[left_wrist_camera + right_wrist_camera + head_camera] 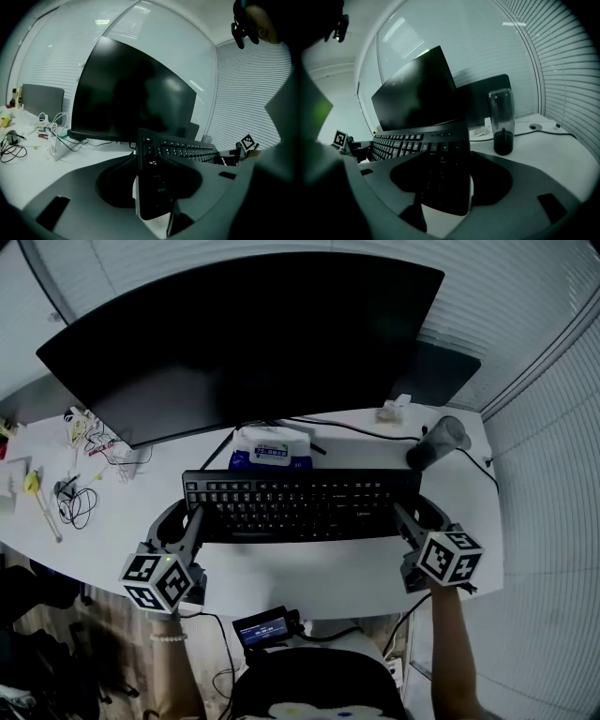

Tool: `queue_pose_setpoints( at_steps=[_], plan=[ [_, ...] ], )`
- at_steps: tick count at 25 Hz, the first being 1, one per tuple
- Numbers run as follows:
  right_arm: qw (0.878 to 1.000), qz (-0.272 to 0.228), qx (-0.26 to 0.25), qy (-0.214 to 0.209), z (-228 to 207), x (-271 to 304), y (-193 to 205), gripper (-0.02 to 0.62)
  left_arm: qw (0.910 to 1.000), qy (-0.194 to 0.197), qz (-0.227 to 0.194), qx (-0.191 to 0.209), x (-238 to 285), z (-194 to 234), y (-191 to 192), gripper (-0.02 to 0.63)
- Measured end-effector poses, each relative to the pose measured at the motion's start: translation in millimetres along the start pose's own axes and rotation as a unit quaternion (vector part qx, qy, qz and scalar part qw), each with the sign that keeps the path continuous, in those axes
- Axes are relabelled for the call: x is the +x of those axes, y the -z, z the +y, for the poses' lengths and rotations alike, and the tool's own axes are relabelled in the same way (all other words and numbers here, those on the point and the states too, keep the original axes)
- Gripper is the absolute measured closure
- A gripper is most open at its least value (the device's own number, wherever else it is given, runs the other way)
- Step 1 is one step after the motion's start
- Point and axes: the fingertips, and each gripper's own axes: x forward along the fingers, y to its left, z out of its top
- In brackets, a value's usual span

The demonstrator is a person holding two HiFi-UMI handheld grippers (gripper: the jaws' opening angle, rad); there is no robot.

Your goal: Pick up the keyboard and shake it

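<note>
1. Grey left gripper (195, 517) is nearest, clamped on the left end of the keyboard (300, 505). Its own view shows that end wedged between the jaws.
2. Right gripper (403, 516) grasps the opposite end the same way, so the keyboard spans the two like a bar, parallel to the near edge of the desk (309, 582).
3. Keyboard is in front of the person, over the desk's middle. It looks raised clear of the top, though the gap beneath is hard to read.
4. For the shake, both grips should probably stay firm and equal. Each bites only a narrow end, and a slack side would let the keyboard pivot or slip out.
5. Both hands are best moved together in short, quick strokes, up and down rather than forward. Keeping the span between the grippers constant avoids bending the keyboard or pulling it off a jaw.
6. Pack (270, 451) lies just behind the keyboard, and the cup (439, 442) stands near its far right corner. A forward swing could knock either.
7. Cable (361, 430) runs across behind them. I cannot tell whether it belongs to the keyboard, so it is safer to leave it slack.
8. Monitor (253, 334) is farthest, its lower edge hanging over the space behind the keyboard. Strokes should stay on the near side of it.
</note>
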Motion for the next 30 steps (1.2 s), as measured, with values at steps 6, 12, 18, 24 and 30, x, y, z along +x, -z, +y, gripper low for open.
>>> queue_pose_setpoints(
  at_steps=[6, 12, 18, 24, 30],
  plan=[
    [0.995, -0.087, -0.051, -0.004, 21.9, -29.0, -55.6, 0.321, 0.9959, 0.006, -0.083, 0.037, -20.5, -12.9, -50.0, 0.452],
    [0.980, -0.180, -0.089, -0.009, 39.3, -63.6, -94.5, 0.321, 0.9850, 0.011, -0.159, 0.066, -46.9, -29.8, -89.6, 0.451],
    [0.958, -0.259, -0.118, -0.023, 66.3, -103.3, -129.7, 0.321, 0.9661, 0.023, -0.238, 0.097, -81.9, -46.1, -131.7, 0.452],
    [0.929, -0.335, -0.152, -0.027, 84.0, -144.5, -163.7, 0.321, 0.9427, 0.041, -0.311, 0.113, -108.4, -68.8, -167.5, 0.451],
    [0.905, -0.386, -0.178, -0.026, 102.3, -183.5, -186.9, 0.321, 0.9244, 0.056, -0.358, 0.120, -134.2, -86.1, -194.4, 0.453]
  ],
)
